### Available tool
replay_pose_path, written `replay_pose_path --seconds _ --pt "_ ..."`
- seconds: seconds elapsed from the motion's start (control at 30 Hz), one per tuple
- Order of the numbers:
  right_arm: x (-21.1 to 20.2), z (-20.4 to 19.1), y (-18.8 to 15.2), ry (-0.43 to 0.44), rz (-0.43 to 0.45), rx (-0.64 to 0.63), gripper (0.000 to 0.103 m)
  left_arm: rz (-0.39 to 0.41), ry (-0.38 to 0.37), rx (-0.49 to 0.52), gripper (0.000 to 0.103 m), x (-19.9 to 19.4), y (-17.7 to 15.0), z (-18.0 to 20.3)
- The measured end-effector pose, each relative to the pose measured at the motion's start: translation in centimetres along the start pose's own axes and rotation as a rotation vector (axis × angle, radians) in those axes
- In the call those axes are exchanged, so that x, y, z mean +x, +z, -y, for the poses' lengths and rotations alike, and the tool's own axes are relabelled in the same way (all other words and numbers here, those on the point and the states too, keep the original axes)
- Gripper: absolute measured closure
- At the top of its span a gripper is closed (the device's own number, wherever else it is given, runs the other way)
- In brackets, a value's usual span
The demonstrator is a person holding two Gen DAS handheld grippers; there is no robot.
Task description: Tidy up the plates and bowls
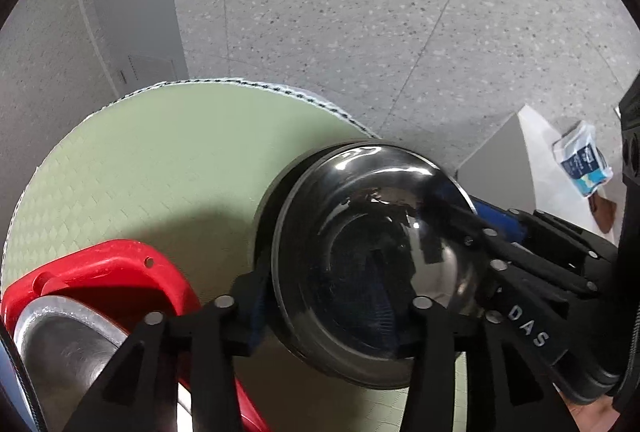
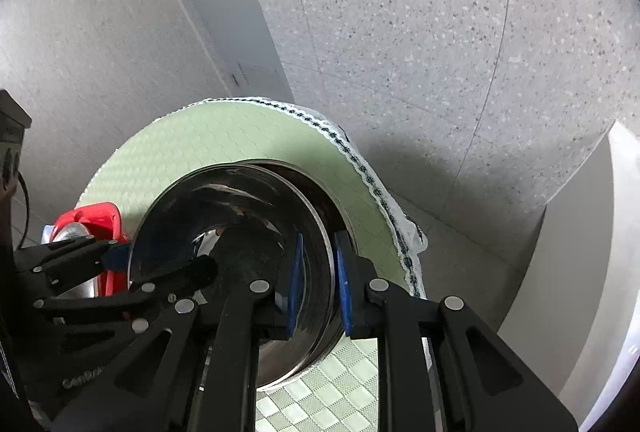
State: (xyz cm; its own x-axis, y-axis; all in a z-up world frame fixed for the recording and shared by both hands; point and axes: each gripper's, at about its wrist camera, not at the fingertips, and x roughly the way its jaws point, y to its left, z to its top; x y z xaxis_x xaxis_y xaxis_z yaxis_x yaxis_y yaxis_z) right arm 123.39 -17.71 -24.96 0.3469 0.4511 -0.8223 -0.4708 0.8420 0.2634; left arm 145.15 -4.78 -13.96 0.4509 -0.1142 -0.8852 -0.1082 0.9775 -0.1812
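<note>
My left gripper has its jaws spread, one finger outside the near wall of the steel bowl and the other inside it, neither pad pressing on the metal. From the other side my right gripper straddles the opposite rim with jaws only narrowly parted; I see a sliver of gap at the blue pads, so it does not pinch the bowl. The bowl stands upright and empty on the green checked cloth of the round counter, and a second steel rim shows just beneath and behind its own, as if it were nested in another dish. Close on the left, near the bowl, a red basket holds a steel plate leaning inside it. Past the bowl the cloth is bare up to its lace edge, which lies close on the right side. Beyond that are the speckled floor, a white cabinet carrying a blue-and-white packet, and a grey door.
</note>
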Motion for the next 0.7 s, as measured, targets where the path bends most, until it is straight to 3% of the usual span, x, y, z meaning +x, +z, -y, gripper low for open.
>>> replay_pose_path --seconds 0.27,0.37,0.4,0.5,0.57,0.7 --pt "-0.7 -0.4 -0.5 -0.013 0.010 0.018 0.077 0.019 -0.020 0.001 0.056 -2.2 -1.4 -0.7" --pt "-1.2 -0.4 -0.8 -0.023 0.026 0.032 0.073 0.036 0.015 -0.003 0.038 -3.3 -2.2 -1.3" --pt "-1.4 -0.4 -0.8 -0.026 0.030 0.034 0.071 0.051 -0.005 -0.007 0.038 -3.8 -2.4 -1.7" --pt "-1.8 -0.7 -1.1 -0.016 0.043 0.048 0.058 0.057 -0.052 -0.015 0.037 -5.3 -3.3 -2.4" --pt "-2.6 -1.2 -1.4 -0.074 0.068 0.056 0.039 0.085 -0.040 -0.003 0.029 -7.0 -4.2 -3.0" --pt "-5.3 -2.9 -1.8 -0.137 0.150 0.080 0.037 0.157 -0.080 -0.013 0.023 -11.5 -6.5 -5.3"
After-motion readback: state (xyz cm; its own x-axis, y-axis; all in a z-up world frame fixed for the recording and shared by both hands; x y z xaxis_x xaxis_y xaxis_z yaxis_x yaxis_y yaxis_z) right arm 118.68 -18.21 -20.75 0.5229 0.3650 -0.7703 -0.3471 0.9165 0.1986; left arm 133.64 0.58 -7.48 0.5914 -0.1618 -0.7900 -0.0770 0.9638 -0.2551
